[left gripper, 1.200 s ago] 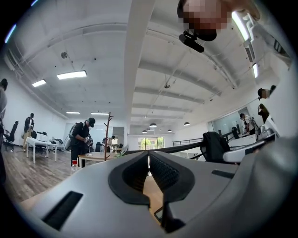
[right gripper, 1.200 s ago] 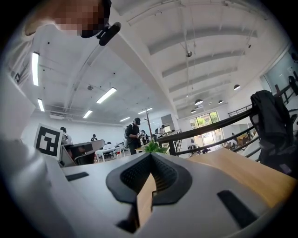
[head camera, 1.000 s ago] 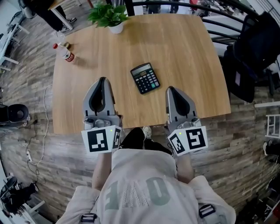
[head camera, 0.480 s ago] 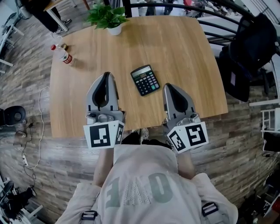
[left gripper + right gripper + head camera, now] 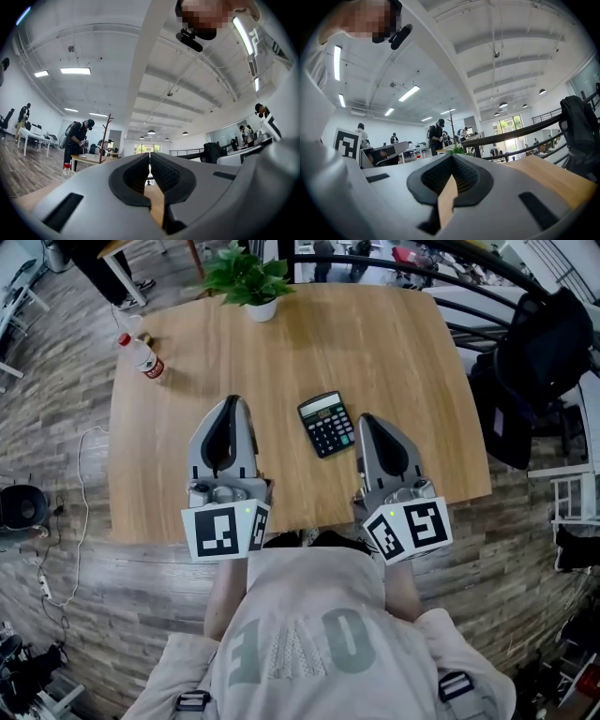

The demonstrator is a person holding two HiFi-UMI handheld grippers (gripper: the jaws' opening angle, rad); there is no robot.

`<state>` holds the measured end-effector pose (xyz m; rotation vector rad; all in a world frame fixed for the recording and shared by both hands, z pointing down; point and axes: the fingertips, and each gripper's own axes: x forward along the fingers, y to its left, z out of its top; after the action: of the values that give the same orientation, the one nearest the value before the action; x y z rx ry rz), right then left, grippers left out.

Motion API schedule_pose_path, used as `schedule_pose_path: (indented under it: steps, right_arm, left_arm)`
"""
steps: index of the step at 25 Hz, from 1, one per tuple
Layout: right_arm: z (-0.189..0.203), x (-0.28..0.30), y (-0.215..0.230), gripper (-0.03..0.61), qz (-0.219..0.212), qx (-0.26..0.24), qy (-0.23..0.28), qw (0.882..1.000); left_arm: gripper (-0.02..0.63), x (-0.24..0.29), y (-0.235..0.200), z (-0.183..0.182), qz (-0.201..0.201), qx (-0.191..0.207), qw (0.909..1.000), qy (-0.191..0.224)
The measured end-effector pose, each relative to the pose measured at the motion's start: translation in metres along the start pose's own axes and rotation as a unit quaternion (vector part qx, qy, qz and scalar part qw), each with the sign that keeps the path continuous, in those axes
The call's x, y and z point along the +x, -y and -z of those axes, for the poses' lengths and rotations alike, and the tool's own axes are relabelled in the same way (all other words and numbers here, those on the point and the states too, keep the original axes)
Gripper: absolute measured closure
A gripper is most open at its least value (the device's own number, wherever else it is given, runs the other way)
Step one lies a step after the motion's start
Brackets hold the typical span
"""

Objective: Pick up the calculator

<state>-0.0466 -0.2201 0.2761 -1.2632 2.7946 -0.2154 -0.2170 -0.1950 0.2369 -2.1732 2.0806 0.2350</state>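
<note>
The calculator (image 5: 327, 424) lies flat on the table (image 5: 412, 352), just right of the frame's centre. It sits between your 2 grippers, just beside the tip of the right gripper (image 5: 368, 423). That gripper and the left gripper (image 5: 231, 407) both have their jaws together and hold nothing. Reach in like that and you will likely shove the calculator across the smooth wood instead of gripping it. It is thin and low, so even parted jaws may scrape the tabletop, press keys, or pinch only 1 edge and let it tip out.
</note>
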Motion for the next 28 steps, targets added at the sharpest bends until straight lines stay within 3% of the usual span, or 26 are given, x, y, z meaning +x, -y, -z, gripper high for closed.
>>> schedule_pose_path:
  steps: [8, 12, 17, 18, 19, 20, 22, 24, 25, 26, 28]
  right_arm:
    - [0.007, 0.012, -0.001, 0.560, -0.010, 0.015, -0.013, 1.000]
    - [0.012, 0.023, 0.013, 0.560, -0.013, 0.033, -0.022, 0.999]
    - [0.007, 0.025, 0.040, 0.560, -0.009, 0.041, -0.023, 0.999]
    - [0.007, 0.025, 0.043, 0.560, -0.009, 0.041, -0.023, 0.999]
    - [0.007, 0.025, 0.046, 0.560, -0.009, 0.040, -0.023, 0.999]
    - [0.007, 0.025, 0.051, 0.560, -0.009, 0.038, -0.023, 0.999]
    - [0.008, 0.024, 0.059, 0.560, -0.006, 0.039, -0.025, 0.999]
    - [0.012, 0.019, 0.065, 0.560, 0.002, 0.047, -0.030, 0.998]
    - [0.015, 0.016, 0.069, 0.560, 0.008, 0.051, -0.034, 0.998]
    - [0.018, 0.013, 0.072, 0.560, 0.015, 0.054, -0.039, 0.998]
    - [0.022, 0.009, 0.081, 0.560, 0.025, 0.057, -0.047, 0.997]
  left_arm:
    - [0.601, 0.012, -0.007, 0.027, -0.005, -0.022, 0.9990, -0.037]
    - [0.601, 0.033, 0.001, 0.041, 0.022, -0.028, 0.9965, -0.075]
    - [0.597, 0.055, 0.026, 0.039, 0.045, -0.030, 0.9961, -0.071]
    - [0.540, 0.061, 0.032, 0.041, 0.059, -0.033, 0.9951, -0.072]
    - [0.421, 0.068, 0.037, 0.043, 0.076, -0.032, 0.9938, -0.075]
    - [0.361, 0.078, 0.042, 0.047, 0.094, -0.030, 0.9921, -0.078]
    - [0.321, 0.099, 0.051, 0.058, 0.137, -0.021, 0.9863, -0.090]
    - [0.310, 0.116, 0.064, 0.082, 0.214, -0.019, 0.9676, -0.133]
    - [0.311, 0.120, 0.073, 0.101, 0.266, -0.027, 0.9478, -0.173]
    - [0.311, 0.121, 0.084, 0.124, 0.324, -0.041, 0.9178, -0.225]
    - [0.313, 0.114, 0.105, 0.172, 0.429, -0.069, 0.8347, -0.338]
